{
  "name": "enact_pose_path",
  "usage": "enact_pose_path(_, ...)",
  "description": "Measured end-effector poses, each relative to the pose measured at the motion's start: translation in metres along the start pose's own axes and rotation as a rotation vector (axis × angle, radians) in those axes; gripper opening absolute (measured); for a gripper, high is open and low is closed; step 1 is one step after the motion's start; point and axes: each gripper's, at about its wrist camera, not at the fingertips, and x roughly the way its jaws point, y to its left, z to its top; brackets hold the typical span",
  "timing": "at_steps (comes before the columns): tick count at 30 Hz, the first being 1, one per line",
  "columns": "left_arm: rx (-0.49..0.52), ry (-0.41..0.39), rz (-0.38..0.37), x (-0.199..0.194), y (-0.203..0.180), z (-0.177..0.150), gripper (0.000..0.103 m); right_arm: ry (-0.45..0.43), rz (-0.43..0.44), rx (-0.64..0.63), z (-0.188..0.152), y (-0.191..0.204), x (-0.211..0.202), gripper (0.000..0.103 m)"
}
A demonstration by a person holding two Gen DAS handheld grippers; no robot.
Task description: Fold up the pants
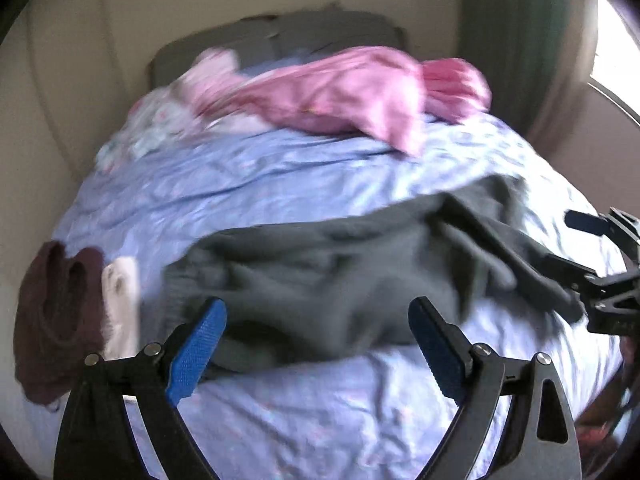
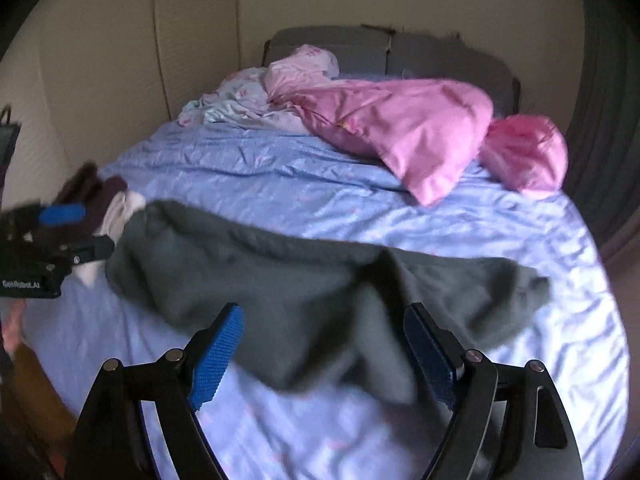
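Dark grey pants point(image 1: 328, 280) lie crumpled across the blue bed sheet point(image 1: 280, 176), stretching from left to right. They also show in the right wrist view point(image 2: 280, 280). My left gripper point(image 1: 316, 320) is open, its blue pads either side of the pants' near edge, just above it. My right gripper point(image 2: 324, 328) is open over the near edge of the pants further right. The right gripper shows at the right edge of the left wrist view point(image 1: 600, 264). The left gripper shows at the left edge of the right wrist view point(image 2: 60, 232). Both views are blurred.
Pink pillows point(image 2: 420, 128) and a pale floral cloth point(image 2: 240, 100) lie at the head of the bed. A maroon garment point(image 1: 56, 312) and a white one point(image 1: 120, 304) lie at the bed's left edge. A wall runs along the left; a curtain point(image 1: 520, 40) hangs at right.
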Motion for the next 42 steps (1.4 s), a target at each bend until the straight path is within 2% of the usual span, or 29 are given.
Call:
enact_pose_path(5,0.065,-0.036,-0.071,-0.005,-0.064,-0.034,0.093,0.013,-0.089,-0.002,-0.061,-0.025,-0.033,0.083)
enact_pose_path(9,0.085,0.004,-0.142,0.007,-0.103,-0.057,0.093,0.043,-0.123,0.067,-0.108,-0.059,-0.044,0.083)
enact_pose_path(13,0.103,0.048,-0.149,0.028,-0.132,-0.072,0.093,0.085,-0.129,0.159,-0.150,-0.094,-0.046,0.083)
enact_pose_path(17,0.133,0.060,-0.144,0.040,-0.151,-0.082,0.093,0.124,-0.165,0.183,-0.179,-0.110,-0.039,0.081)
enact_pose_path(19,0.157,0.048,-0.143,0.045,-0.158,-0.085,0.093,0.134,-0.181,0.181,-0.189,-0.115,-0.034,0.076)
enact_pose_path(23,0.179,0.053,-0.145,0.055,-0.164,-0.086,0.093,0.155,-0.175,0.171,-0.198,-0.119,-0.022,0.074)
enact_pose_path(25,0.168,0.071,-0.147,0.061,-0.165,-0.083,0.093,0.168,-0.196,0.147,-0.200,-0.116,-0.013,0.069)
enact_pose_path(28,0.150,0.079,-0.158,0.066,-0.166,-0.080,0.093,0.167,-0.246,0.100,-0.197,-0.109,-0.005,0.069)
enact_pose_path(30,0.147,0.080,-0.161,0.069,-0.167,-0.081,0.093,0.128,-0.295,0.032,-0.193,-0.100,-0.009,0.069)
enact_pose_path(33,0.154,0.101,-0.160,0.075,-0.170,-0.084,0.093,0.074,-0.349,-0.138,-0.183,-0.081,-0.009,0.069)
enact_pose_path(35,0.152,0.112,-0.162,0.076,-0.170,-0.086,0.093,0.111,-0.372,-0.205,-0.180,-0.077,0.006,0.069)
enact_pose_path(38,0.153,0.108,-0.156,0.075,-0.170,-0.086,0.093,0.195,-0.374,-0.194,-0.182,-0.089,0.031,0.069)
enact_pose_path(39,0.157,0.108,-0.152,0.076,-0.170,-0.086,0.093,0.213,-0.382,-0.180,-0.183,-0.093,0.036,0.064)
enact_pose_path(41,0.162,0.114,-0.152,0.078,-0.171,-0.085,0.093,0.248,-0.404,-0.148,-0.184,-0.102,0.044,0.046)
enact_pose_path(42,0.159,0.121,-0.154,0.080,-0.171,-0.084,0.093,0.269,-0.413,-0.125,-0.184,-0.107,0.047,0.032)
